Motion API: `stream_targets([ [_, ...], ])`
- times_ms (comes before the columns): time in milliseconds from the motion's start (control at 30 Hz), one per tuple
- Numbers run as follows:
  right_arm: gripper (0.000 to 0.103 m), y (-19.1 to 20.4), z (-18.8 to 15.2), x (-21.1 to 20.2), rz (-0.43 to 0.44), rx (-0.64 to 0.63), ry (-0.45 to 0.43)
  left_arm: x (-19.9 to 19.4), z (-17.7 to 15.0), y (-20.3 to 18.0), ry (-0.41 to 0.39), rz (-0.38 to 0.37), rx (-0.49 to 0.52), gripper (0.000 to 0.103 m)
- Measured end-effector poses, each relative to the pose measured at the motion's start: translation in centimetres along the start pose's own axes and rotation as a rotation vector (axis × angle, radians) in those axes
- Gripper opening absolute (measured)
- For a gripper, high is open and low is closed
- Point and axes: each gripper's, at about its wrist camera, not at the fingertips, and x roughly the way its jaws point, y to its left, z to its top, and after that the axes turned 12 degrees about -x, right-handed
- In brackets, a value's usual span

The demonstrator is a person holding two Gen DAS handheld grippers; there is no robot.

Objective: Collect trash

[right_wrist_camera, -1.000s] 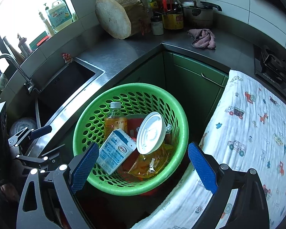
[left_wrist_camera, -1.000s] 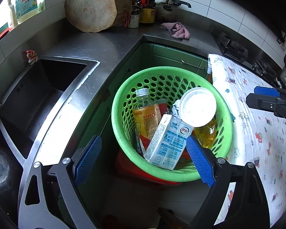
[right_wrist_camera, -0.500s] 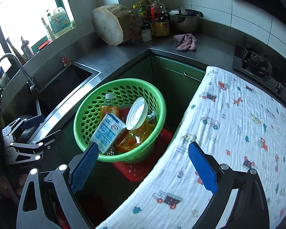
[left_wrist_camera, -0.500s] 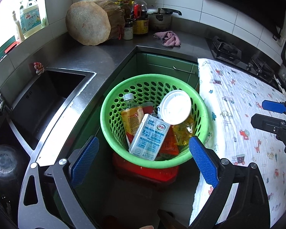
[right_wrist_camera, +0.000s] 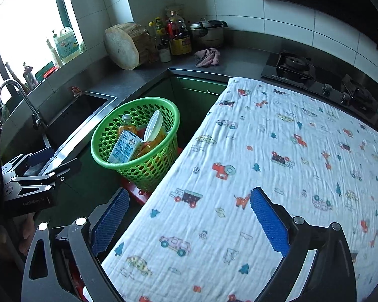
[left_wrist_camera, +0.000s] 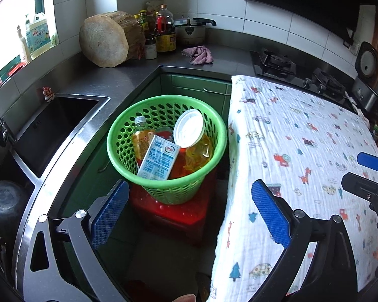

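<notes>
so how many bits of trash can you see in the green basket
4: a bottle at the left, a milk carton in front, a white lid and a yellow bag on the right. More may be hidden underneath.

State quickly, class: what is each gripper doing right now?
Left gripper: open, jaws just opened wider, holding nothing.
Right gripper: open, holding nothing.

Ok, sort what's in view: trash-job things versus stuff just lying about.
Job:
green basket
milk carton
drink bottle
white lid
yellow packet

Lying about:
chopping block
pink rag
pot
patterned cloth
sink
</notes>
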Motion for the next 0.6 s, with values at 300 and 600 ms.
stream_targets([
  [300, 0.094, -0.5, -5.3, -5.1, -0.041, 0.074, -0.031, -3.6, -3.5, -2.2, -0.008, -0.029, 0.024, 0.097],
  [600, 0.095, -1.5, -9.0, -8.7, -0.097, 0.13, -0.049, -6.7, -6.3, -4.4, -0.014, -0.051, 0.083, 0.098],
])
